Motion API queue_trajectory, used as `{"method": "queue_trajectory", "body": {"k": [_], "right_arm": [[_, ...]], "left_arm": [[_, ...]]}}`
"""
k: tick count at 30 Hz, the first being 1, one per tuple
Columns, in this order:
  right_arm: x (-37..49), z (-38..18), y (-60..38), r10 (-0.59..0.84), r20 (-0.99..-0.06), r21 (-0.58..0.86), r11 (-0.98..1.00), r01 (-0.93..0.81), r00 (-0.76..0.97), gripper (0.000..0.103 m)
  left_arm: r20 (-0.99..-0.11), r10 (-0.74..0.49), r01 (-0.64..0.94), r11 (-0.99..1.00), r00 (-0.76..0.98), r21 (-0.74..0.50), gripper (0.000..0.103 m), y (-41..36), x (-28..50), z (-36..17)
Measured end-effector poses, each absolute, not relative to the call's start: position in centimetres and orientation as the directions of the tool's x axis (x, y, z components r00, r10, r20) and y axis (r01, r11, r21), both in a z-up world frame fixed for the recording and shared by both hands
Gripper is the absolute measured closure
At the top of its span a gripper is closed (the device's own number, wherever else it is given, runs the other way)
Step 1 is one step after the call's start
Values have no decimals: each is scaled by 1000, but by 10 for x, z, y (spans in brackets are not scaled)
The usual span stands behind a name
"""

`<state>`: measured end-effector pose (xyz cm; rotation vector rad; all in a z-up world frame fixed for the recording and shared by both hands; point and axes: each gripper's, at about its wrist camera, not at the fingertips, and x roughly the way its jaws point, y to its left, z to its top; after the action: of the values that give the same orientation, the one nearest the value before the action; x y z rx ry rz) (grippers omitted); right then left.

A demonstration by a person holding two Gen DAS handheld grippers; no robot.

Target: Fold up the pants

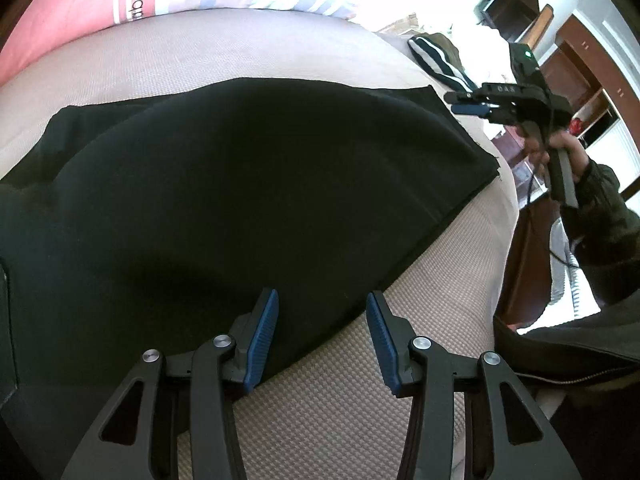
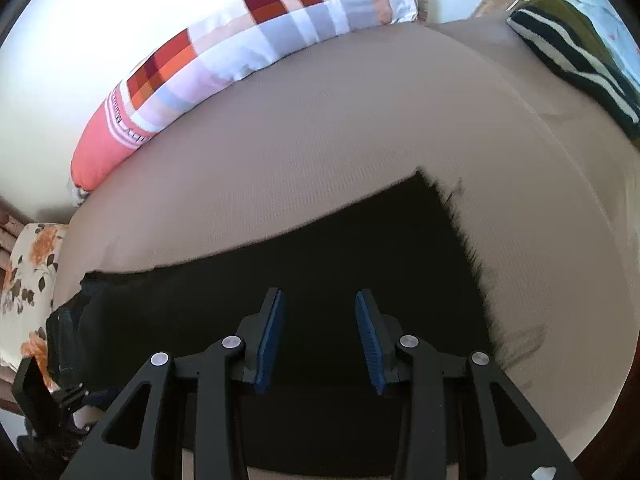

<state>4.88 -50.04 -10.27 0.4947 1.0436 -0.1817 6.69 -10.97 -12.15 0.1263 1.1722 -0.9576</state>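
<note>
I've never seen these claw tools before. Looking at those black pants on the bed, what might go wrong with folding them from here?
Both claws are open and hold nothing. The left gripper straddles the edge of the black pants, so it might pinch only one layer, or catch the beige bed cover too. The right gripper hovers near the frayed hem, where loose threads could snag.

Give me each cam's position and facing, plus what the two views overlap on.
Left wrist: sits behind the open left gripper, over the near edge of the black pants; faces across the bed; shows the right gripper in the person's right hand.
Right wrist: behind the open right gripper, above the pants, facing the patchwork pillow.
Shared: pants, bed, pillow, striped garment.
</note>
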Motion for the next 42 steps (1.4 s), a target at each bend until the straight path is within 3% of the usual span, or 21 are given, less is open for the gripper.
{"method": "queue_trajectory", "body": {"k": [6, 16, 20, 22, 26, 33, 42], "right_arm": [[64, -105, -555, 83, -853, 320, 863, 391, 515, 66], [91, -128, -607, 247, -821, 480, 787, 387, 515, 68], [92, -133, -602, 324, -806, 519, 789, 328, 496, 85], [92, -136, -598, 352, -798, 533, 792, 298, 490, 87], [90, -135, -590, 262, -811, 468, 826, 313, 523, 101], [54, -95, -572, 41, -745, 380, 846, 373, 665, 103], [84, -132, -576, -48, -835, 258, 846, 466, 548, 103]], "left_arm": [[-815, -577, 674, 627, 63, -392, 56, -107, 67, -123], [-815, -577, 649, 640, 52, -412, 56, -100, 74, -122], [-819, -572, 649, 642, 52, -408, 56, -101, 75, -120], [-820, -571, 648, 643, 51, -408, 56, -103, 75, -120], [-826, -560, 650, 649, 57, -395, 56, -106, 74, -118], [-830, -553, 647, 660, 75, -382, 56, -110, 73, -118], [-813, -575, 637, 662, 92, -396, 56, -103, 70, -123]]}}
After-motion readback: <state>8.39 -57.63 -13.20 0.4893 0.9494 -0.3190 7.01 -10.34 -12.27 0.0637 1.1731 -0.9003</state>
